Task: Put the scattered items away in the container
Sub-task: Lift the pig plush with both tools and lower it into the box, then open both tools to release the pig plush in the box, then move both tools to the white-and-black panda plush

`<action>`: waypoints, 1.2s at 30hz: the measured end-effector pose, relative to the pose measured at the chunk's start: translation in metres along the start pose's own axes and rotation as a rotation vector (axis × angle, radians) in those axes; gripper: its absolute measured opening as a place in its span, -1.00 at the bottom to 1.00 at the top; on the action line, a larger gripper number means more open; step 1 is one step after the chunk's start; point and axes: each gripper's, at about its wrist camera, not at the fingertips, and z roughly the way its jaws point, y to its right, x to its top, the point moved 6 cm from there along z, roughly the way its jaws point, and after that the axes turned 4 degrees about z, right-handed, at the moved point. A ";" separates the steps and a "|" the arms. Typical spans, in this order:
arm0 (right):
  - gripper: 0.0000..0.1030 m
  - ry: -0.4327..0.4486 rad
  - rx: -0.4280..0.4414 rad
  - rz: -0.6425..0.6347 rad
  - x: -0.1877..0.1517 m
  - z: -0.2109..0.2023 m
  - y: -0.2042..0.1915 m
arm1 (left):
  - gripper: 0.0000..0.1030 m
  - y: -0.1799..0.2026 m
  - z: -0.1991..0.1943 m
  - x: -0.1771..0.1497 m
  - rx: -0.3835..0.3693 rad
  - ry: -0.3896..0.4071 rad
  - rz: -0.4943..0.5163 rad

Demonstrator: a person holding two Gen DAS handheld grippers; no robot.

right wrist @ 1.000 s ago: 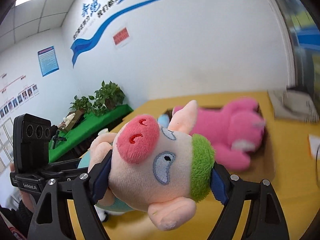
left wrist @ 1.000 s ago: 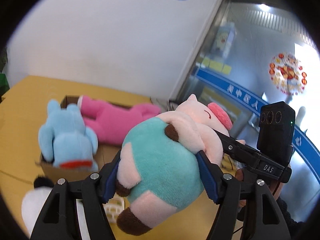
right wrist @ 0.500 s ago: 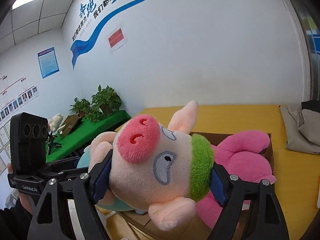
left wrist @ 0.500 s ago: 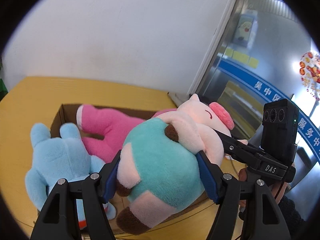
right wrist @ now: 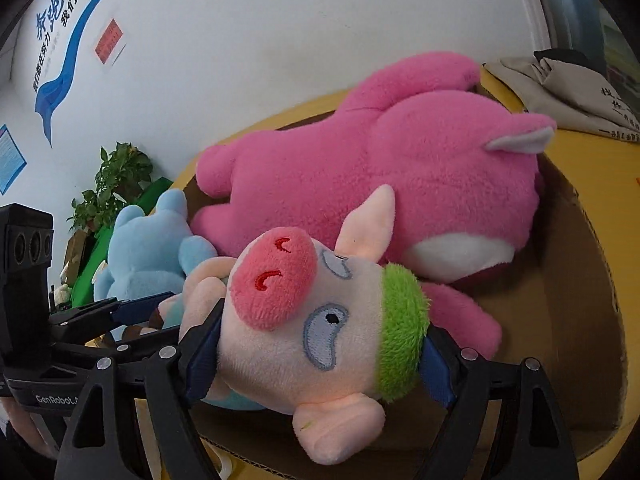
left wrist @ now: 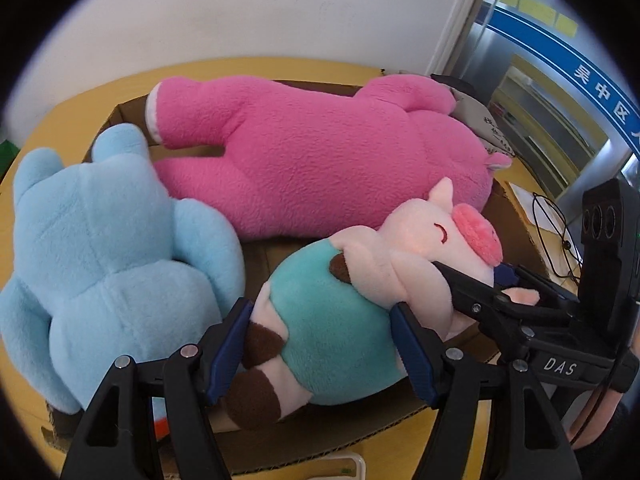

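A plush pig [left wrist: 340, 320] with a teal body and pink snout is held by both grippers low over the cardboard box [left wrist: 320, 444]. My left gripper [left wrist: 324, 356] is shut on its teal body. My right gripper [right wrist: 316, 352] is shut on its head [right wrist: 304, 320], between the snout and the green tuft. In the box lie a big pink plush [left wrist: 320, 152], also in the right wrist view [right wrist: 380, 160], and a light blue plush [left wrist: 100, 256], which also shows in the right wrist view [right wrist: 148, 248].
The box sits on a yellow table [left wrist: 80, 100] against a white wall. A grey cloth bag [right wrist: 560, 84] lies on the table behind the box. Green plants [right wrist: 116, 184] stand far left. A glass door is at the right.
Both grippers have carried the pig forward and down, from above the table to low over the box beside the pink and blue plushes. Both grips are unchanged.
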 end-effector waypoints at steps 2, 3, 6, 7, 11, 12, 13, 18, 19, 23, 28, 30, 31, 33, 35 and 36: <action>0.78 -0.009 -0.005 0.017 0.000 0.003 0.000 | 0.39 -0.006 -0.006 -0.001 0.039 0.001 -0.020; 0.87 -0.020 -0.008 0.036 -0.003 0.005 0.001 | 0.39 -0.010 -0.012 -0.002 0.063 0.015 -0.038; 0.97 -0.044 0.000 0.073 -0.010 0.005 0.004 | 0.39 -0.022 -0.038 -0.003 0.068 0.078 -0.086; 0.97 -0.045 -0.004 0.057 -0.012 0.003 0.003 | 0.39 -0.026 -0.051 -0.003 0.050 0.116 -0.104; 0.97 -0.026 -0.020 -0.002 -0.017 -0.024 -0.011 | 0.39 -0.030 -0.105 -0.006 0.054 0.236 -0.125; 0.98 0.005 -0.026 -0.023 -0.018 -0.036 -0.016 | 0.39 -0.029 -0.121 -0.011 0.067 0.267 -0.119; 0.99 0.041 -0.028 -0.058 -0.018 -0.049 -0.023 | 0.43 -0.027 -0.134 -0.015 0.081 0.293 -0.112; 1.00 0.221 -0.043 -0.200 -0.026 -0.125 -0.063 | 0.51 -0.010 -0.185 -0.049 0.149 0.408 -0.062; 1.00 0.242 -0.049 -0.211 -0.031 -0.136 -0.069 | 0.51 -0.006 -0.190 -0.057 0.150 0.421 -0.056; 1.00 0.272 -0.080 -0.237 -0.066 -0.167 -0.090 | 0.51 0.013 -0.198 -0.098 0.155 0.447 -0.040; 1.00 0.228 -0.150 -0.262 -0.121 -0.182 -0.086 | 0.51 0.043 -0.188 -0.137 0.094 0.437 -0.016; 0.99 0.208 -0.166 -0.257 -0.136 -0.184 -0.082 | 0.51 0.052 -0.186 -0.147 0.074 0.439 -0.009; 0.99 0.205 -0.173 -0.252 -0.142 -0.187 -0.080 | 0.51 0.057 -0.185 -0.151 0.065 0.439 -0.002; 1.00 0.206 -0.191 -0.245 -0.150 -0.194 -0.078 | 0.51 0.062 -0.183 -0.157 0.057 0.427 0.008; 0.99 0.205 -0.210 -0.234 -0.156 -0.199 -0.075 | 0.51 0.064 -0.183 -0.160 0.059 0.425 0.011; 1.00 0.203 -0.218 -0.229 -0.158 -0.202 -0.074 | 0.51 0.063 -0.184 -0.162 0.055 0.424 0.005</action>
